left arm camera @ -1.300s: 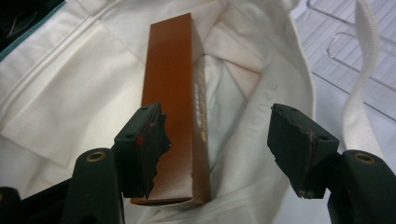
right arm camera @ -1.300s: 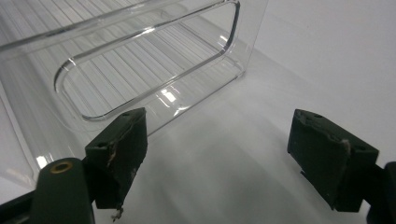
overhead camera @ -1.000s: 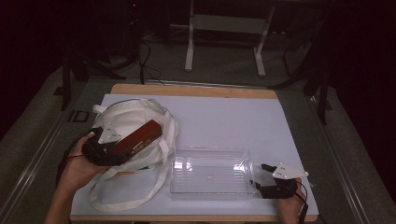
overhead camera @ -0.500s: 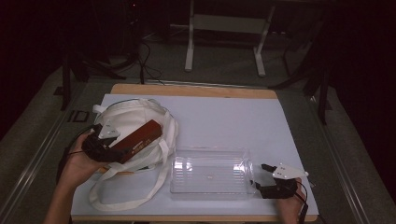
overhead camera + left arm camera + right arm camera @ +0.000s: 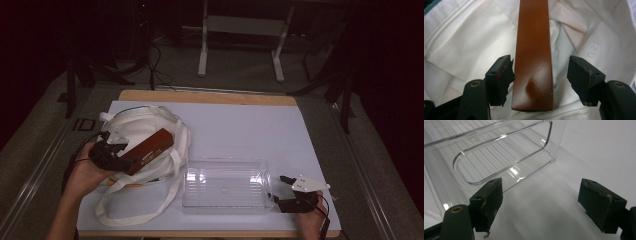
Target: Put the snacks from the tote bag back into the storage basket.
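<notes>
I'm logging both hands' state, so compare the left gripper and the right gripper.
The left gripper has the brown box between its open jaws, over the white tote bag; the right gripper has nothing between its jaws and sits by the clear bin. The left is farther up the table. Both are open.

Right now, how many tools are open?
2. The left tool sits over the white tote bag, jaws apart around the brown box. The right tool rests open beside the clear bin, gripping nothing.
</notes>
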`<state>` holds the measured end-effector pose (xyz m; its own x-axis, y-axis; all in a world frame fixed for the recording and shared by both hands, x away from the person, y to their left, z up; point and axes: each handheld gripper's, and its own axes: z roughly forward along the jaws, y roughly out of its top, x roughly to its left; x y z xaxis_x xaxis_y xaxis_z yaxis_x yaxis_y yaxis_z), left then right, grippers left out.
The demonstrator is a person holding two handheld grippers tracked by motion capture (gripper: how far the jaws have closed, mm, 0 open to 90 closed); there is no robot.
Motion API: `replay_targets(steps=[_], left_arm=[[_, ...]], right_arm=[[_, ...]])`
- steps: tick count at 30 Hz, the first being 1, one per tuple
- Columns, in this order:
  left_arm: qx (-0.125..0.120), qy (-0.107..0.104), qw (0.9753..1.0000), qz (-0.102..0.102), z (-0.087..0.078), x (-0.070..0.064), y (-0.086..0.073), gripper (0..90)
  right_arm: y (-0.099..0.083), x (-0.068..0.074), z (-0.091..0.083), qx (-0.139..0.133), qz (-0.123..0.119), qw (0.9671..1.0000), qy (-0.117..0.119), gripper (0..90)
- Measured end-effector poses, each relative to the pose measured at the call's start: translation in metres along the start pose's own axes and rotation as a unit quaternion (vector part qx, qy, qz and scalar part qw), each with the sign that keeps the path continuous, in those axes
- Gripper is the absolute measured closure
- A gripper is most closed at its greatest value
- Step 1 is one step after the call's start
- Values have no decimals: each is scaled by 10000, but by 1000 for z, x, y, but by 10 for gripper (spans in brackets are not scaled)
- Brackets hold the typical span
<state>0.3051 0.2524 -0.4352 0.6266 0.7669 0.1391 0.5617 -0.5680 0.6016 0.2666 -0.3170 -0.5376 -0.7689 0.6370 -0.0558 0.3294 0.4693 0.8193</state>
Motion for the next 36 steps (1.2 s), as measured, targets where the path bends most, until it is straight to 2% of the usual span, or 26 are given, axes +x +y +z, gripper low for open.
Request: replay_targets(steps=[12, 18, 30, 36], left_arm=[[227, -33, 9995, -223, 13, 8, -3, 351], [387, -86, 9990, -222, 17, 10, -5, 334], [544, -206, 9978, -308, 24, 14, -11, 330], [741, -285, 9964, -302, 28, 15, -12, 333]], right_arm=[[0, 0, 0, 1, -1, 10000, 0, 198], [0, 0, 0, 0, -7, 10000, 0, 198], [0, 0, 0, 2, -8, 10000, 2, 198], [0, 0, 0, 11, -5, 10000, 10, 198]])
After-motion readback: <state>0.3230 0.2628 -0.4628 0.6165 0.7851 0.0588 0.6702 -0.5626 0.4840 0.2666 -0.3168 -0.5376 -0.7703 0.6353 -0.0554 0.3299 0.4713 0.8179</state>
